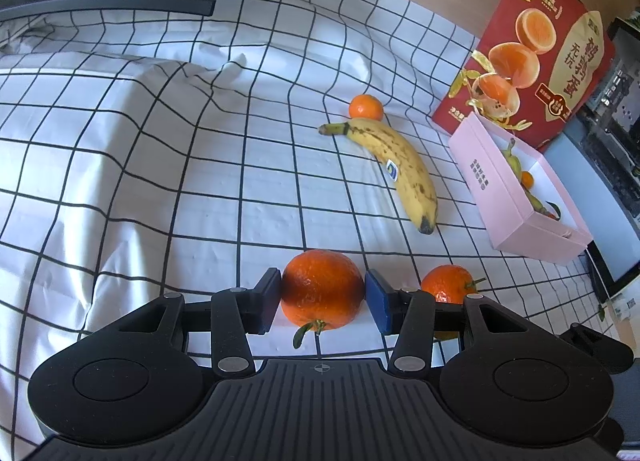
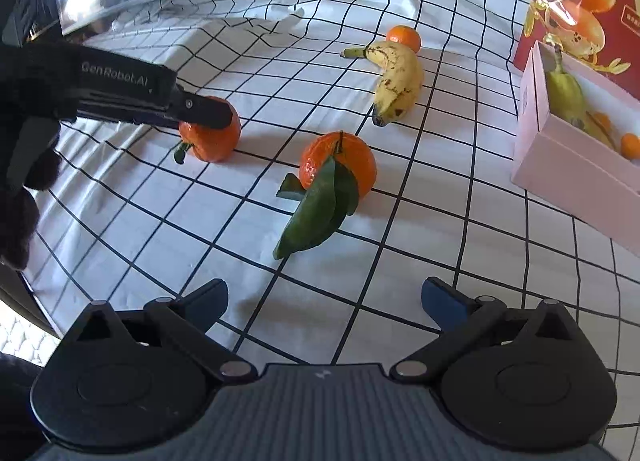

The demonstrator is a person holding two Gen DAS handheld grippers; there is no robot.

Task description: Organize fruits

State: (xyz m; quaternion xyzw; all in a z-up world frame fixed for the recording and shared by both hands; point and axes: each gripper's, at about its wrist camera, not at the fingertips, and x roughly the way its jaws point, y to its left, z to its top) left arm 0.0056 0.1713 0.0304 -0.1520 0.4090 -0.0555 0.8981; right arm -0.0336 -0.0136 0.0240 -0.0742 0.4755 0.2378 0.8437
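The left gripper (image 1: 323, 297) had its two pads pressed against either side of an orange (image 1: 322, 290) that sat on the checked cloth (image 1: 160, 165), while the right gripper (image 2: 323, 305) hung wide open and empty above the cloth, short of a leafy orange (image 2: 339, 162). Beyond lay a spotted banana (image 1: 394, 165) touching a small mandarin (image 1: 365, 106), and the pink box (image 1: 516, 197) at the right already held fruit.
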